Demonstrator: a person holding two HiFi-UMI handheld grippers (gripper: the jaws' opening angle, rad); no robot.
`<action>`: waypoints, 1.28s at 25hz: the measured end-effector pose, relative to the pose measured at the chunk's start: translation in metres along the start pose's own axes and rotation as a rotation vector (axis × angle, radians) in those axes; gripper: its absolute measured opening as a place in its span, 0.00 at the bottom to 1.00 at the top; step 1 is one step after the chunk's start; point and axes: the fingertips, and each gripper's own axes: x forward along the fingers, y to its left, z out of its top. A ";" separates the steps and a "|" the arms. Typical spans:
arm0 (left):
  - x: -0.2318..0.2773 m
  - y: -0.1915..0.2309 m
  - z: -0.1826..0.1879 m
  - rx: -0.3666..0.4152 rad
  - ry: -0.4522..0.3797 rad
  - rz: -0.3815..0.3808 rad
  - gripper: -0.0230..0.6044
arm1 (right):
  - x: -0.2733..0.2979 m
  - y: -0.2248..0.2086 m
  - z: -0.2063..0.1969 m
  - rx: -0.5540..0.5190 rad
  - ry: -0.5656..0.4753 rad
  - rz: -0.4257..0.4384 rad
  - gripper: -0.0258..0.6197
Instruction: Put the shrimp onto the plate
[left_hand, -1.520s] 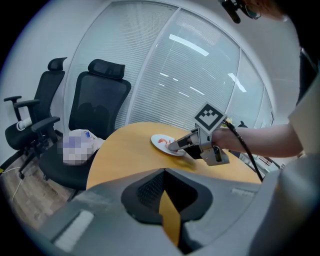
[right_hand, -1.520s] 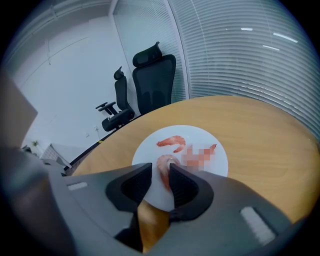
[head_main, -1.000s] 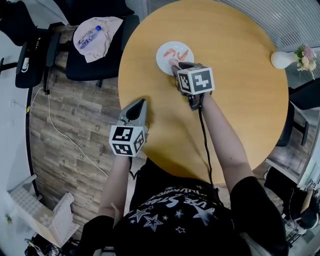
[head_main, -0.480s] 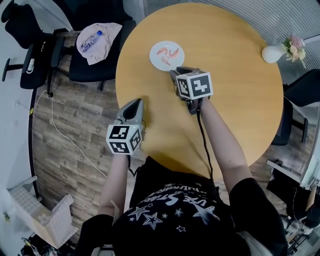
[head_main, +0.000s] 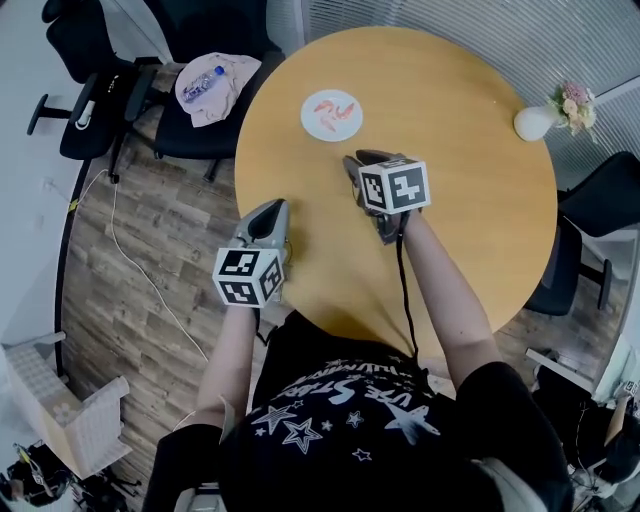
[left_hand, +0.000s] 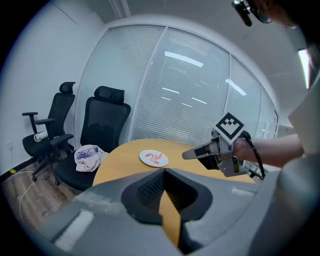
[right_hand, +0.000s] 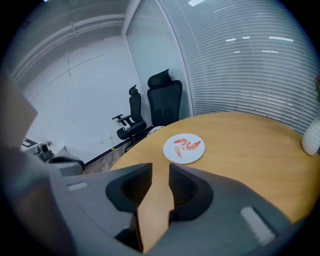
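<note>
the shrimp (head_main: 333, 107) lie on the small white plate (head_main: 312, 123), which sits on the far left part of the round wooden desk (head_main: 470, 200). in my right gripper view i make out what look like three pink curls (right_hand: 184, 145) grouped near the middle of that plate (right_hand: 170, 154), all inside the rim and none hanging over it. i see no shrimp anywhere else on the desk, so i judge the placing done, with nothing left to carry.

my right hand-held gripper (head_main: 355, 163) hovers over the desk on the near side of the plate, near it but apart, pointing toward it. its jaws stand a little apart with only bare wood showing in the gap (right_hand: 159, 169), so it holds nothing. my left hand-held gripper (head_main: 271, 207) hangs at the desk's near left edge, well apart from the plate. its tips (left_hand: 164, 171) look closed on each other and nothing is pinched there.

from the left gripper view the plate (left_hand: 145, 159) shows beyond the tips and the right hand-held gripper (left_hand: 186, 155) floats beside it.

a white vase of flowers (head_main: 534, 122) stands at the desk's far right edge, well clear of everything. off the desk to the left, a black office chair (head_main: 180, 140) carries a crumpled cloth (head_main: 228, 88) with a water bottle (head_main: 204, 81) lying on it.

if anything remains, i would say it is only to bring both hand-held grippers to rest.
</note>
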 end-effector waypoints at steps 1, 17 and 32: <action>-0.004 -0.004 0.001 0.002 -0.008 0.005 0.04 | -0.006 0.002 -0.002 -0.005 -0.003 0.006 0.21; -0.074 -0.083 -0.020 -0.001 -0.096 0.116 0.04 | -0.097 0.023 -0.057 -0.086 -0.057 0.097 0.10; -0.154 -0.182 -0.064 -0.042 -0.184 0.240 0.04 | -0.209 0.032 -0.138 -0.208 -0.048 0.187 0.04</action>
